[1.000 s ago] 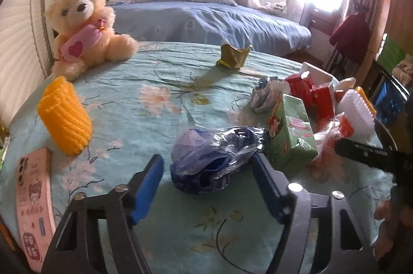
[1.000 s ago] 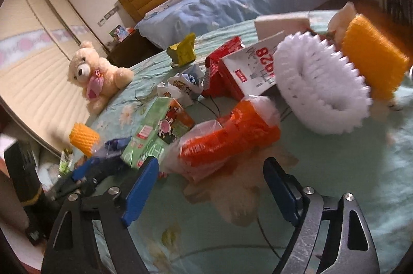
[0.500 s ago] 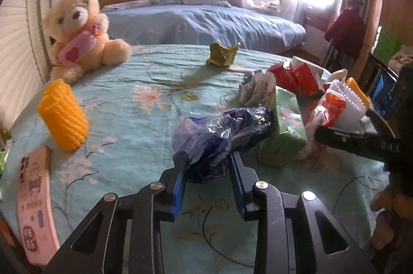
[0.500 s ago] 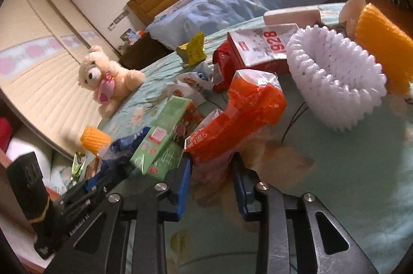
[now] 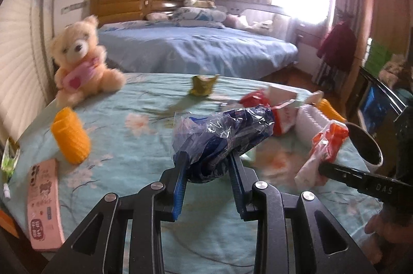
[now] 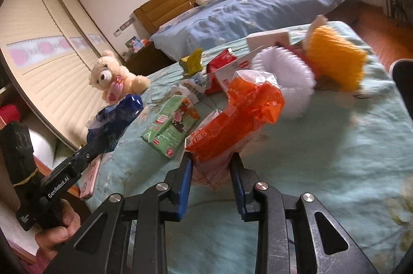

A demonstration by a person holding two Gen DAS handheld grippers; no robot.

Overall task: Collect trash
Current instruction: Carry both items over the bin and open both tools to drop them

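Observation:
My left gripper (image 5: 206, 165) is shut on a crumpled blue plastic bag (image 5: 222, 134) and holds it above the teal floral tablecloth (image 5: 134, 145). The bag also shows in the right wrist view (image 6: 113, 119). My right gripper (image 6: 210, 165) is shut on an orange and white plastic wrapper (image 6: 240, 114), lifted off the table; it shows in the left wrist view (image 5: 322, 145) too. A green carton (image 6: 170, 126), a crumpled white wrapper (image 6: 191, 88), a red packet (image 6: 219, 64) and a yellow wrapper (image 6: 192, 63) lie on the table.
A teddy bear (image 5: 80, 62) sits at the table's far left. An orange foam sleeve (image 5: 69, 137) and a pink booklet (image 5: 44, 201) lie at left. A white foam net (image 6: 286, 72) and another orange sleeve (image 6: 335, 59) lie at right. A dark bin (image 5: 364, 145) stands beside the table.
Both grippers closed, the left on the blue bag and the right on the orange wrapper, and both have lifted their loads off the table.

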